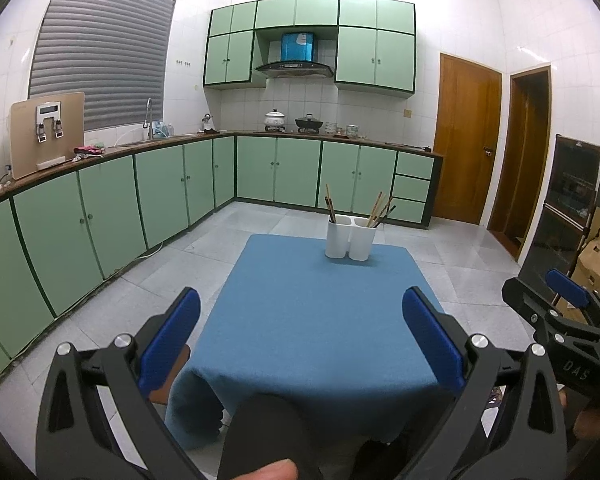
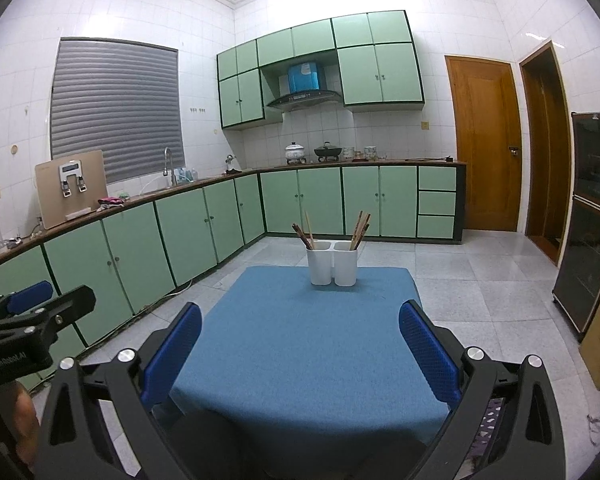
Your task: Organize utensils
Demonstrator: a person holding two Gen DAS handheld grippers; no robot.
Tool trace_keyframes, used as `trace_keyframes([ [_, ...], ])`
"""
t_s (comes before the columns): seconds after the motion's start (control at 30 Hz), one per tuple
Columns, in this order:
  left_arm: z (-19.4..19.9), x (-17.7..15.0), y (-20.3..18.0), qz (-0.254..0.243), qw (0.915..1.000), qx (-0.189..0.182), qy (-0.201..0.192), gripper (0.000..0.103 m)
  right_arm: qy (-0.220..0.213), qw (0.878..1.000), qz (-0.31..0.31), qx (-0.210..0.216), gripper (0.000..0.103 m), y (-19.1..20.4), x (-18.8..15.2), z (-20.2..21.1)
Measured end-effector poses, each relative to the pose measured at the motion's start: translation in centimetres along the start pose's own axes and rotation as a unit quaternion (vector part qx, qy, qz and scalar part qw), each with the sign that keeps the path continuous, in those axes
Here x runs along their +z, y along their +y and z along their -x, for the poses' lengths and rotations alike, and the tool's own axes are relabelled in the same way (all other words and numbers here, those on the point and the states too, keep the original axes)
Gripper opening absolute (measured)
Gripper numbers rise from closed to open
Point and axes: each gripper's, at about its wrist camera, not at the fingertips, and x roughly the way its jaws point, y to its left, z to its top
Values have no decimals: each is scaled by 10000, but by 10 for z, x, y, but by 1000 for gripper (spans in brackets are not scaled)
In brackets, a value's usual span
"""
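Green-fronted kitchen cabinets (image 1: 100,216) run along the walls of a white-tiled room, and a table under a blue cloth (image 1: 320,312) stands on the pale floor tiles.

From the left wrist camera, the white two-compartment holder (image 1: 351,238) sits near the far edge of the blue cloth. A few chopsticks (image 1: 330,205) stand in the holder's left compartment, leaning left; several more (image 1: 380,210) stand in its right compartment, leaning right. The left gripper (image 1: 300,340) hangs over the near end of the table, well short of the holder, its blue pads spread wide with nothing between them. To the right of it, off the side of the cloth, part of the right gripper (image 1: 560,304) shows.

From the right wrist camera, the holder (image 2: 332,262) again stands at the far edge of the cloth (image 2: 308,340), with chopsticks (image 2: 305,230) in the left compartment and another bunch (image 2: 360,226) in the right one. The right gripper (image 2: 300,344) is released too, its fingers wide apart and empty above the near part of the cloth, well apart from the holder. At the left edge, beside the lower cabinets (image 2: 140,248), the left gripper (image 2: 40,300) shows from the side. A wooden door (image 2: 484,144) stands closed far behind the holder, to its right.
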Motion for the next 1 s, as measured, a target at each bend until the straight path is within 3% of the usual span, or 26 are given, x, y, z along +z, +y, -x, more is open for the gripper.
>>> trace_keyframes([
  [1.0, 1, -6, -7, -90, 10000, -31, 8, 98, -15, 9998, 54, -208, 97, -13, 1, 1],
])
